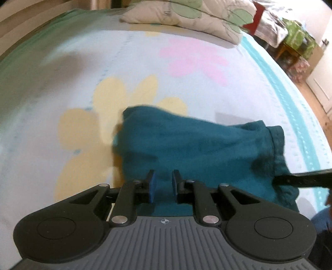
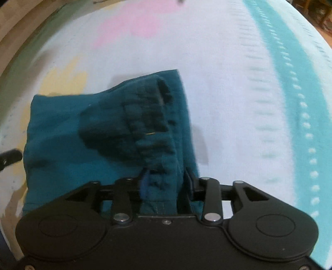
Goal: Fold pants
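The teal pants point(image 1: 197, 143) lie folded into a small bundle on the flowered bedsheet point(image 1: 103, 62). My left gripper point(image 1: 162, 184) hovers over the bundle's near edge, its jaws a little apart with no cloth between the blue pads. In the right wrist view the pants point(image 2: 93, 128) show their gathered elastic waistband point(image 2: 151, 128). My right gripper point(image 2: 166, 182) is shut on that waistband's near end, with cloth bunched between its fingers. The right gripper also shows as a dark bar point(image 1: 303, 178) at the bundle's right edge in the left wrist view.
A leaf-print pillow point(image 1: 186, 16) lies at the bed's far end. A turquoise border point(image 1: 290, 99) runs along the bed's right edge, with wooden floor and furniture point(image 1: 298, 39) beyond. The left gripper's tip point(image 2: 10, 157) shows at the left of the right wrist view.
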`<state>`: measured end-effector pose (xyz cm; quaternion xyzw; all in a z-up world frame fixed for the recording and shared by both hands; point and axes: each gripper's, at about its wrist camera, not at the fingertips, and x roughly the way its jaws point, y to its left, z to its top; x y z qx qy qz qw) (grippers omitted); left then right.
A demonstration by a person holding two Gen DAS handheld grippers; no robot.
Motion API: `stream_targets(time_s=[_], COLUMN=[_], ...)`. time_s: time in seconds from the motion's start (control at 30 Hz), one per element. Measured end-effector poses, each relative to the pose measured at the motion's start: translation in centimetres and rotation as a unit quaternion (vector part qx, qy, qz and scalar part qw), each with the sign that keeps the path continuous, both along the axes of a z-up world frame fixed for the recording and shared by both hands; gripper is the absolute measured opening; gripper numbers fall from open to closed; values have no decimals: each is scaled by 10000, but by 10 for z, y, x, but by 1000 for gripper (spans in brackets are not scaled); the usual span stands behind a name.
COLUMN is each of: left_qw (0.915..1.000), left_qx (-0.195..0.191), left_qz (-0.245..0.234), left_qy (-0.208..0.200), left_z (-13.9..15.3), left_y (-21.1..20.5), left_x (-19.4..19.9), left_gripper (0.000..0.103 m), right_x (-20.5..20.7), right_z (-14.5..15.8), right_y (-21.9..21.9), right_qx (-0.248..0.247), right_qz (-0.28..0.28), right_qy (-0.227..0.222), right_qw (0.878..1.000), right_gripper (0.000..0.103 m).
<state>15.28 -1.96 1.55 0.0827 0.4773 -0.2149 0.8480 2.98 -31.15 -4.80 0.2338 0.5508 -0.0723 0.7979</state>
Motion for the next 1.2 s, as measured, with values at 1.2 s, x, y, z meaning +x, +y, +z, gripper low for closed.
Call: stream_targets(time_s=[1.2], left_qw=[9976], left_qx=[590], left_qz=[-185], left_qy=[304], left_z=[-41], left_y=[-46], left_x=[47], left_gripper=[16], right_x=[39], right_z=[-28], right_y=[-20], right_qx=[-138], right_qz=[-533], right_qy=[-81], right_qw=[9985], right_gripper=[56])
